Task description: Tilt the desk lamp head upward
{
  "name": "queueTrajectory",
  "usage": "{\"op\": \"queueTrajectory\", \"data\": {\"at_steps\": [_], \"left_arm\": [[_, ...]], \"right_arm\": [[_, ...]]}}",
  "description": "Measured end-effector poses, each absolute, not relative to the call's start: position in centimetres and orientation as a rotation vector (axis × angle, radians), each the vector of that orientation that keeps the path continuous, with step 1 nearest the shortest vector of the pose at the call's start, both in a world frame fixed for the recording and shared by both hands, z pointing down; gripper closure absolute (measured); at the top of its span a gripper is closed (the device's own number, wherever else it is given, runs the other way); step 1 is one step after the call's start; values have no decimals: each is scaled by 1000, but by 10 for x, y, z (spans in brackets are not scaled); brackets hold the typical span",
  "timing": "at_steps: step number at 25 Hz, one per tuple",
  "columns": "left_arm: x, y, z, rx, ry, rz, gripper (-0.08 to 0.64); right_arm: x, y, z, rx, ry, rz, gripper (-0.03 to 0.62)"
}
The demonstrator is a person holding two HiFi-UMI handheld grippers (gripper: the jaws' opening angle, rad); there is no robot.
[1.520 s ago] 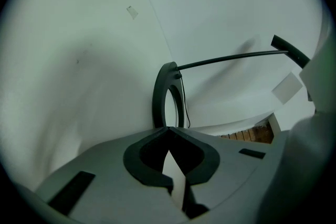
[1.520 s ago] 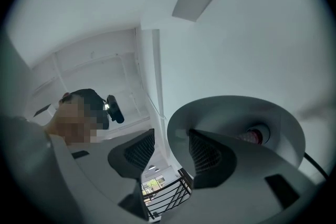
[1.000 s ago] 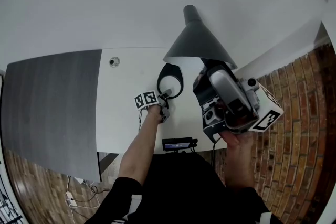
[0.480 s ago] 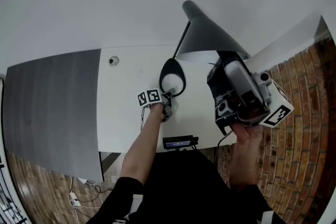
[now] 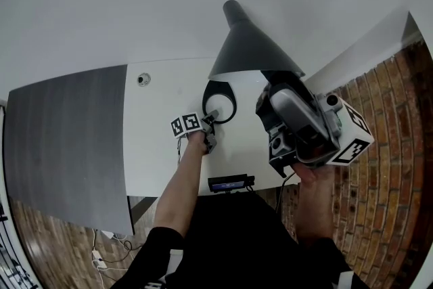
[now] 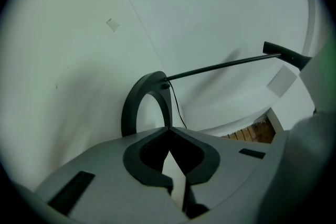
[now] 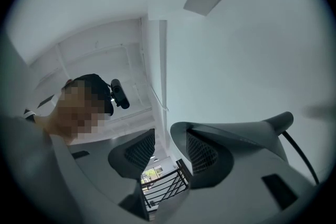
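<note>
Holds the left gripper low over the white desk, jaws pressed together with nothing between them, tips right at the near end of the desk lamp's black ring base. Cannot tell whether they touch the ring.

Holds the right gripper high on the right, tilted upward, jaws spread wide and pinching nothing. Has the dark cone of the lamp head lying along the outer side of its right jaw, touching or just beside it. Shows only wall, ceiling and a stair railing through the gap.

Finds the lamp toward the desk's right end. Has the ring base flat on the top, a thin rod slanting up to the right from the ring's far side, and a thin cord dropping from the rod's foot. Has the cone head above the base, wide mouth toward the near side, narrow neck toward the far wall.

Sees a dark grey mat over the desk's left part. Sees a small round grommet near the far edge, left of the lamp. Sees a small dark device at the near edge.
</note>
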State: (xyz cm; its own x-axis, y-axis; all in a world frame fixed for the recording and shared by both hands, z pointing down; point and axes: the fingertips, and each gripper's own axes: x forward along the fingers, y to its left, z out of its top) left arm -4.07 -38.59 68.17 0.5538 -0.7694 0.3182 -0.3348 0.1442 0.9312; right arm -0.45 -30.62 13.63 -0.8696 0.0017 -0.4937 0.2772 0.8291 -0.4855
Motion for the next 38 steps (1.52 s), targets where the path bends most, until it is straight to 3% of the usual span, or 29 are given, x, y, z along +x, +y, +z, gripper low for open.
{"op": "queueTrajectory", "data": {"at_steps": [38], "left_arm": [[-17, -381, 695, 1405, -907, -205, 549]], "right_arm": [[-6, -321, 131, 147, 2470, -821, 400]]}}
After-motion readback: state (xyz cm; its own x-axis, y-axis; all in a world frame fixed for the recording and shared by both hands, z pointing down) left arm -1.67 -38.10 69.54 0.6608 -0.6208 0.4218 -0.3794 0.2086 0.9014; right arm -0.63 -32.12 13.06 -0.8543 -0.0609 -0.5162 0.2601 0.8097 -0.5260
